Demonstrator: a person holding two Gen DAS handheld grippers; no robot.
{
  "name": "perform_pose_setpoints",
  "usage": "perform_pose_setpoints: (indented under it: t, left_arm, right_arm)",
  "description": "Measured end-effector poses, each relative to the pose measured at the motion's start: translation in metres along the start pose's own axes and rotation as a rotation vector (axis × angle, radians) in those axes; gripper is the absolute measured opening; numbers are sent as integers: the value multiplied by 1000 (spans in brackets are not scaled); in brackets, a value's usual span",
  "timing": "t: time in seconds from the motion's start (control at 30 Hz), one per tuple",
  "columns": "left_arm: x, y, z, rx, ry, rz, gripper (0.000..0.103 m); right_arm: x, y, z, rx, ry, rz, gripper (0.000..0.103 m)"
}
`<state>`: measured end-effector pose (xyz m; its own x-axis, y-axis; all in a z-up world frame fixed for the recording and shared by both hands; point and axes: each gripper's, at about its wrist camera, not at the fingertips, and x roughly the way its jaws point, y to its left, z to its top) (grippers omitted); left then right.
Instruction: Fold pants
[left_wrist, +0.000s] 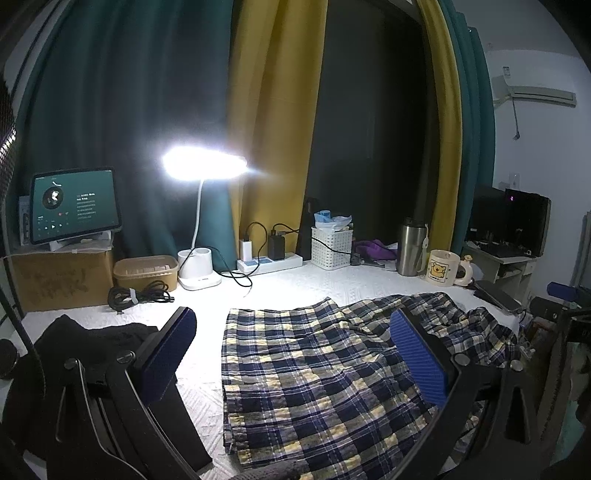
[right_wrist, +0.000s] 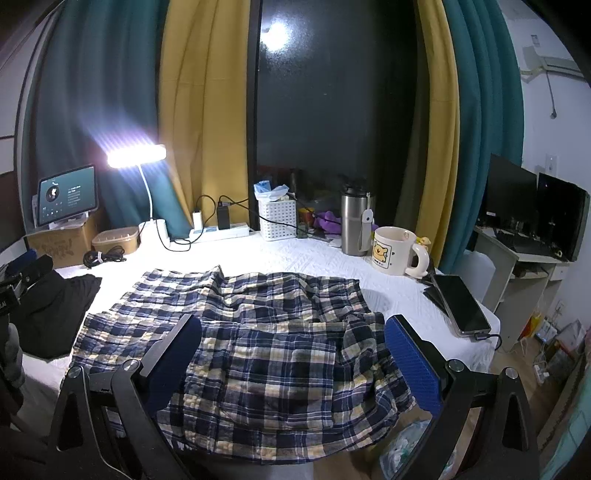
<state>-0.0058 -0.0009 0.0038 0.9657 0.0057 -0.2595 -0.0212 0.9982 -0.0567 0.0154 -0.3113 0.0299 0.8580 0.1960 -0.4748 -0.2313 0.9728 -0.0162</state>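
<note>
Plaid pants (left_wrist: 317, 376) in navy, white and yellow lie spread and rumpled on the white quilted table top (left_wrist: 295, 288). They also show in the right wrist view (right_wrist: 266, 339), with their near edge hanging over the table front. My left gripper (left_wrist: 291, 325) is open above the pants' left part, blue pads wide apart. My right gripper (right_wrist: 293, 328) is open above the pants' near right part. Neither holds cloth.
A black garment (left_wrist: 92, 343) lies left of the pants. Along the back stand a lit desk lamp (left_wrist: 203, 166), tablet (left_wrist: 74, 203), cardboard box (left_wrist: 62, 280), power strip (left_wrist: 269, 262), white basket (left_wrist: 330, 247), steel tumbler (right_wrist: 354, 221) and mug (right_wrist: 395, 251). A phone (right_wrist: 461, 302) lies at the right edge.
</note>
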Motion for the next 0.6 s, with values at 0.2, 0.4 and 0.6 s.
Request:
perform_pose_setpoints:
  t: [0.2,0.4,0.6]
  left_arm:
    - [-3,0,2,-1,-10,0,103]
    - [-4,0,3,-1,-14,0,103]
    - [-4,0,4,0,-9,-1,103]
  right_arm:
    - [-3,-2,3,4,-1,-6,100]
    - [-4,-2,4,3,-2,-7,100]
    - [-3,-2,3,4,-2,-8,100]
